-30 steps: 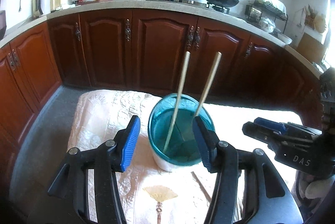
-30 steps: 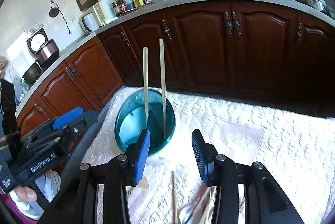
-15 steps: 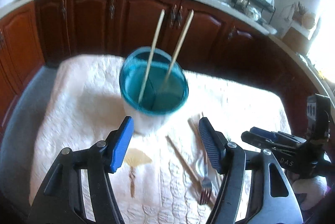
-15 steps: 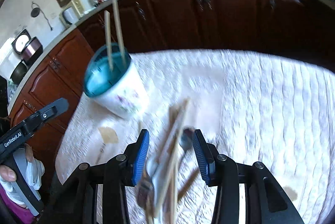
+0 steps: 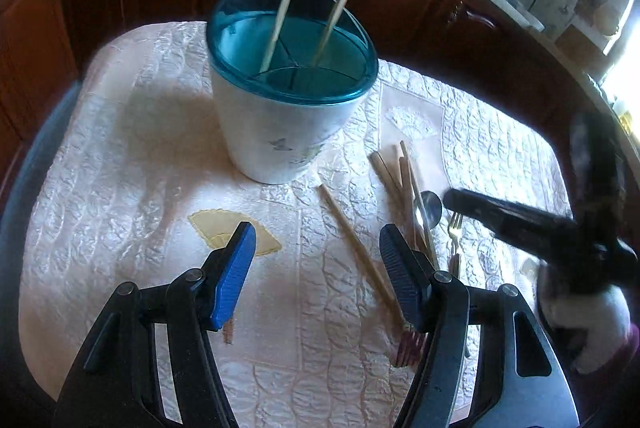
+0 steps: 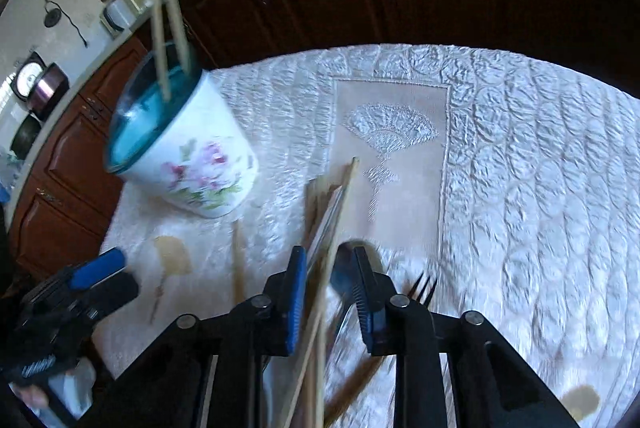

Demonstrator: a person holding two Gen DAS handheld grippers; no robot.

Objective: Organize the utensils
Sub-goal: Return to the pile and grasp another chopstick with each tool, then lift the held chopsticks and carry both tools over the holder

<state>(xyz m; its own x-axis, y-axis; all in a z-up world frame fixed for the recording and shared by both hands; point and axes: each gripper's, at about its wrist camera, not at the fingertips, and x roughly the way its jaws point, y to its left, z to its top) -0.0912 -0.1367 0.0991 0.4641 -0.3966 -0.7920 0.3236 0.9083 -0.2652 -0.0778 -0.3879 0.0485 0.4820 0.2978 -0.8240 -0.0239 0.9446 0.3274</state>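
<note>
Closing my right tool around a chopstick in the loose pile on the desk, pads not yet pinching. Left tool hangs spread, empty. Next: grip firmly, lift, drop into the holder.

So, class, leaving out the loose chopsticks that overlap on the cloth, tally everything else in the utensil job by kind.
Holder: 1
Chopsticks standing in it: 2
Spoon: 1
Forks: 2
Total: 6
</note>
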